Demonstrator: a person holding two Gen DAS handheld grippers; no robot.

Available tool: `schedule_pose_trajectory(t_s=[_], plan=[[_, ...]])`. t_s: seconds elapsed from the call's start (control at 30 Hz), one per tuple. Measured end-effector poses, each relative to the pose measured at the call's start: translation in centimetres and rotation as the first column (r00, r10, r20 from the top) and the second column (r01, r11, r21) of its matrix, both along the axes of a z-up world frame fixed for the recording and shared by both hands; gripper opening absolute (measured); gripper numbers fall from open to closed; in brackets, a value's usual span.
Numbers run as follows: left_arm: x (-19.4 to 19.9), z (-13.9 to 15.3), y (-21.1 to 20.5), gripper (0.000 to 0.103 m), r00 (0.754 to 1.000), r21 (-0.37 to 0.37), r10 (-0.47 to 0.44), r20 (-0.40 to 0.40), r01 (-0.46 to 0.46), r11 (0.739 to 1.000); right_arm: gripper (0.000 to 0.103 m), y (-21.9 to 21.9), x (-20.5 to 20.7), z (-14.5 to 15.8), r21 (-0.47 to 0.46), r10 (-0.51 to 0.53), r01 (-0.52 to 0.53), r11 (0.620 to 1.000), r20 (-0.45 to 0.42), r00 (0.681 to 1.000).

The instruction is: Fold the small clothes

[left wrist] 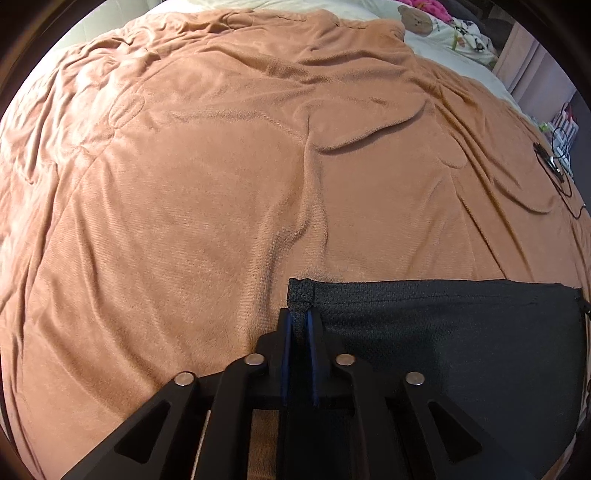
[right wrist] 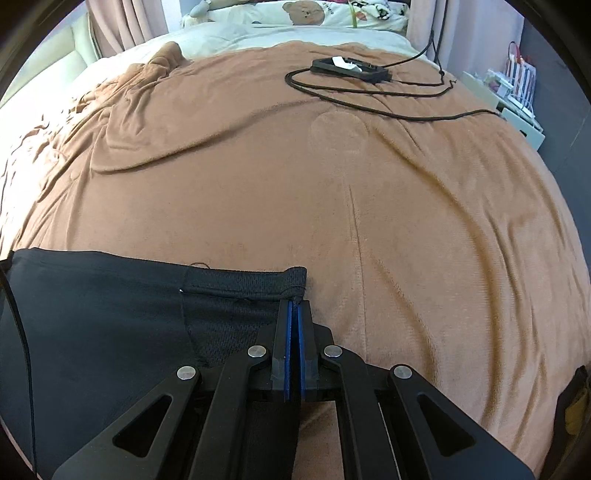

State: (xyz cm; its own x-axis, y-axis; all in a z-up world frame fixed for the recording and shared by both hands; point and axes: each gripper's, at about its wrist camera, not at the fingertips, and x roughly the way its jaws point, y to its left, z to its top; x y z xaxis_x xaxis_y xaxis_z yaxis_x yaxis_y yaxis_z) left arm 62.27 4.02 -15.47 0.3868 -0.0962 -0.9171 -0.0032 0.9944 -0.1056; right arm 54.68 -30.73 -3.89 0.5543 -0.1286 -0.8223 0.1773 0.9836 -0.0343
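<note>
A black mesh garment (left wrist: 443, 332) lies stretched flat on a brown fleece blanket (left wrist: 184, 184). My left gripper (left wrist: 300, 314) is shut on the garment's left corner, with a fold of the hem pinched between the blue pads. In the right wrist view the same garment (right wrist: 110, 302) spreads to the left. My right gripper (right wrist: 294, 304) is shut on its right corner at the hem. The garment's top edge runs straight between the two grippers. Its lower part is hidden under the gripper bodies.
A black box-shaped device (right wrist: 351, 68) with looping black cables (right wrist: 388, 107) lies on the far right of the blanket (right wrist: 332, 184). Bear-print pillows (right wrist: 306, 13) sit at the bed's head. A white shelf unit (right wrist: 524, 122) stands to the right.
</note>
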Motion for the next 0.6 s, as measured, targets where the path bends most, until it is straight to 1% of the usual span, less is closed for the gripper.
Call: schedule_pose_trajectory(t_s=[0.03, 0.1, 0.17, 0.2, 0.23, 0.3, 0.37, 0.43, 0.5, 0.53, 0.57, 0.6], plan=[[-0.1, 0.1, 0.1, 0.037, 1.000, -0.003, 0.005, 0.000, -0.005, 1.000, 0.001, 0.0, -0.1, 0.1, 0.012, -0.005, 0.005, 1.000, -0.004, 1.000], [-0.7, 0.5, 0.8, 0.056, 1.000, -0.031, 0.023, 0.006, -0.022, 0.999, 0.004, -0.4, -0.2, 0.4, 0.047, -0.017, 0.018, 0.999, -0.010, 1.000], [-1.6, 1.1, 1.4, 0.057, 0.999, -0.056, 0.044, 0.004, -0.044, 0.997, 0.014, -0.7, -0.8, 1.0, 0.074, -0.038, 0.038, 0.997, -0.006, 0.999], [-2.3, 1.5, 1.7, 0.057, 0.998, -0.071, 0.055, 0.009, -0.054, 0.996, 0.028, -0.7, -1.2, 1.3, 0.087, -0.040, 0.040, 0.995, 0.002, 0.999], [-3.4, 1.8, 2.2, 0.059, 0.998, -0.094, 0.066, 0.014, -0.065, 0.993, 0.045, -0.8, -1.9, 1.6, 0.118, -0.043, 0.040, 0.992, 0.021, 0.999], [-5.1, 2.2, 2.6, 0.061, 0.997, -0.112, 0.075, 0.016, -0.073, 0.991, 0.058, -0.7, -3.4, 2.0, 0.154, -0.052, 0.045, 0.987, 0.041, 0.998], [-6.8, 2.3, 2.7, 0.061, 0.997, -0.100, 0.074, 0.014, -0.072, 0.992, 0.058, -0.6, -5.2, 2.7, 0.162, -0.049, 0.038, 0.986, 0.067, 0.997], [-8.7, 2.6, 2.8, 0.061, 0.996, -0.097, 0.084, 0.010, -0.082, 0.992, 0.066, -0.4, -6.9, 3.3, 0.180, -0.044, 0.028, 0.983, 0.085, 0.995], [-10.4, 3.1, 3.1, 0.062, 0.995, -0.121, 0.102, 0.017, -0.099, 0.988, 0.071, -0.3, -8.4, 4.0, 0.192, -0.035, 0.014, 0.981, 0.108, 0.993], [-10.9, 3.3, 3.2, 0.064, 0.994, -0.128, 0.107, 0.020, -0.104, 0.986, 0.076, -0.1, -9.3, 4.4, 0.213, -0.027, 0.000, 0.977, 0.123, 0.992], [-11.8, 3.7, 3.2, 0.067, 0.993, -0.134, 0.114, 0.028, -0.109, 0.985, 0.079, 0.0, -9.9, 4.7, 0.229, -0.023, -0.008, 0.973, 0.130, 0.991], [-12.5, 3.9, 3.2, 0.074, 0.993, -0.136, 0.117, 0.035, -0.111, 0.984, 0.082, 0.1, -10.6, 4.9, 0.245, -0.020, -0.014, 0.970, 0.138, 0.990]])
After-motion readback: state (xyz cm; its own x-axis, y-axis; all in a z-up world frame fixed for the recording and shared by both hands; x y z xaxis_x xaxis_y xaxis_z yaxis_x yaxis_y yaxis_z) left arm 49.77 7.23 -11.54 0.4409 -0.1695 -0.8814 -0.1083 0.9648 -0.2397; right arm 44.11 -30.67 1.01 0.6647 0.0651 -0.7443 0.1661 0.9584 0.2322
